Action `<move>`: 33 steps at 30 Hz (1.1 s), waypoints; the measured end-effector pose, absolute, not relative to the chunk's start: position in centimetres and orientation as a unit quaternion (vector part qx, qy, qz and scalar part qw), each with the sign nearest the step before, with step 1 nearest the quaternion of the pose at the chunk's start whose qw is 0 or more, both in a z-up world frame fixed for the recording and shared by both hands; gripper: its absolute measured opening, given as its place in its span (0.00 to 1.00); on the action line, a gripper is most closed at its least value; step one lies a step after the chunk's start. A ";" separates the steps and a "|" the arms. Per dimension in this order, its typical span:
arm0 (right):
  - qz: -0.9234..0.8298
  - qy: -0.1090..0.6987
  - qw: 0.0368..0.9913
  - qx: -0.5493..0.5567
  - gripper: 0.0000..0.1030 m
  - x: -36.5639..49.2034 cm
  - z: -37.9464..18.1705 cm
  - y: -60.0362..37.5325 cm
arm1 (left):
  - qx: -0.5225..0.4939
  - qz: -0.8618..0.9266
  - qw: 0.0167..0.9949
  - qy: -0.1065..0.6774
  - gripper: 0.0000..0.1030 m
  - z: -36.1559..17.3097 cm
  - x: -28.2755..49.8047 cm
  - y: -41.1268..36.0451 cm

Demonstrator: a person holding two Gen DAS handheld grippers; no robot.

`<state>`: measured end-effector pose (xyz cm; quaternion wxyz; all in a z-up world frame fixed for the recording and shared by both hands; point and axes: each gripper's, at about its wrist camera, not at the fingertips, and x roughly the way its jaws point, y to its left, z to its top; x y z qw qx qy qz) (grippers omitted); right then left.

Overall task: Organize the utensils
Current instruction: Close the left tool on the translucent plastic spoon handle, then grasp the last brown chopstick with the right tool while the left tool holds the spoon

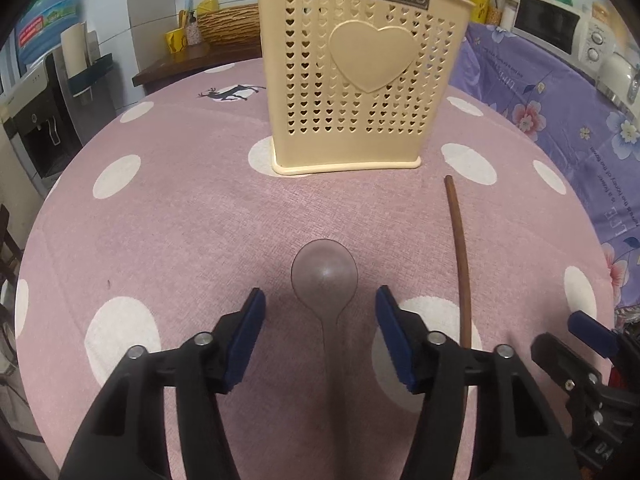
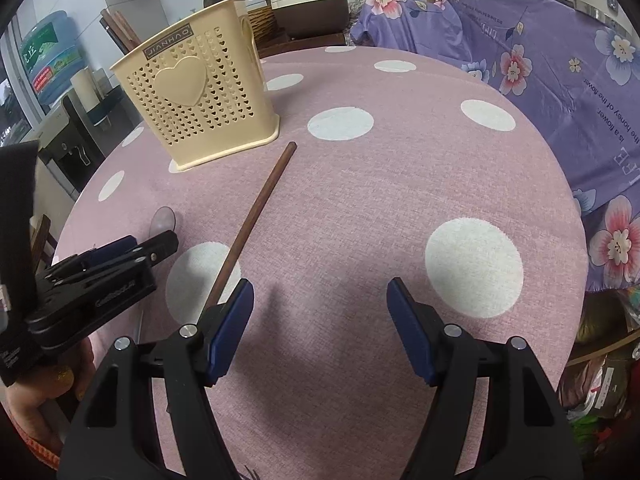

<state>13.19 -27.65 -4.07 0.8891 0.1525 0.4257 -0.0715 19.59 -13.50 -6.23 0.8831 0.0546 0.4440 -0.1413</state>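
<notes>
Left gripper (image 1: 320, 312) sits nearest, jaws apart w/ the clear spoon (image 1: 325, 280) between them, pads not touching it yet. Spoon lies flat on the pink dotted cloth (image 1: 160, 220), bowl twd the cream holder (image 1: 360, 80). Best to close on the neck, square, & lift clean. Right gripper (image 2: 320, 312) is wide, empty, just beside the wooden chopstick (image 2: 256, 216). Both tilt steeply down at the table.
</notes>
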 end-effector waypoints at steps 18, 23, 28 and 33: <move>-0.052 0.429 0.887 0.161 0.67 15.3 -3.7 -27.7 | 0.005 -0.143 0.909 0.391 0.35 -2.1 19.3 -11.1; -0.038 0.427 0.889 0.161 0.58 18.6 -2.9 -26.4 | -0.022 -0.142 0.930 0.339 0.35 1.5 17.7 -8.4; -0.059 0.439 0.887 0.132 0.39 22.1 -3.4 -25.1 | -0.032 -0.138 0.938 0.318 0.35 2.6 16.9 -7.1; -0.089 0.460 0.873 0.135 0.30 24.5 -4.7 -25.6 | -0.040 -0.144 0.937 0.317 0.35 2.5 16.9 -6.4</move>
